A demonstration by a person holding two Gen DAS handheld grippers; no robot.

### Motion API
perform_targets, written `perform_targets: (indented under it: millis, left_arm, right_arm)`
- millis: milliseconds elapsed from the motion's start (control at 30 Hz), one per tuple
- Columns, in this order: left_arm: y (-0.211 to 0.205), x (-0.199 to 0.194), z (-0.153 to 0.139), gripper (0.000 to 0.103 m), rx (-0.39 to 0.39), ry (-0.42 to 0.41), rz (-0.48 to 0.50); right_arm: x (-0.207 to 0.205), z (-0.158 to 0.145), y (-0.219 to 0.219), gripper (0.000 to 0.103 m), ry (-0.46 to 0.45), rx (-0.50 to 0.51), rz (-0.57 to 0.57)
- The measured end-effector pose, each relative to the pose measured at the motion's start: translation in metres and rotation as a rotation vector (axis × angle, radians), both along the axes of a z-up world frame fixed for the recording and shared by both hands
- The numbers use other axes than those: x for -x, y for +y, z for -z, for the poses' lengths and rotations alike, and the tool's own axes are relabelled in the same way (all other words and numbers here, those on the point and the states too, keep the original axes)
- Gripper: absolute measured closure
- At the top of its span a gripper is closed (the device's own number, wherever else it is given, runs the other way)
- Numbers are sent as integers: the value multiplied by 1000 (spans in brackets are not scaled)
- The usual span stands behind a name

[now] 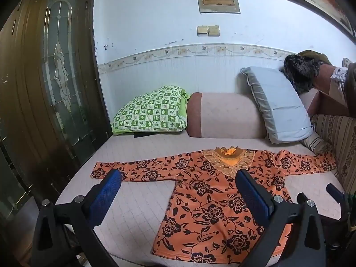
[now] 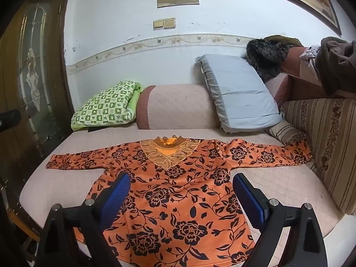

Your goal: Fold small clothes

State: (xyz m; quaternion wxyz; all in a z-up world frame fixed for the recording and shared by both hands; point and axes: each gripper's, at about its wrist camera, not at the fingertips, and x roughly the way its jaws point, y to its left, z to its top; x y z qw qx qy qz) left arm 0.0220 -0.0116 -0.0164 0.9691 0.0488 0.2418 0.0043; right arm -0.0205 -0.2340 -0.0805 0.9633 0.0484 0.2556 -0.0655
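Both the left gripper [image 1: 178, 191] and right gripper [image 2: 181, 189] are held with fingers wide apart, nothing between them. An orange blouse [image 2: 178, 191] is spread flat on the sofa seat [image 2: 289, 184], near its front edge; no fold is made yet.

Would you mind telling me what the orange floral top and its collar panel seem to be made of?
Orange floral top: apparently a soft knit, matte; it lies limp and flat with gentle ripples, and the dark flowers look printed, perhaps flocked. Collar panel: seemingly sheer gold lace or embroidered mesh, with scalloped, outlined petals and a slight sheen.
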Motion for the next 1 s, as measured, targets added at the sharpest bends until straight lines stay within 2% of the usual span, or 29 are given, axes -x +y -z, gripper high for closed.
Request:
perform_targets:
  millis: [1000]
  left_arm:
    - [13,0,2,1,6,1,-24]
  right_arm:
    - [-1,-7,3,8,-26,-6,6]
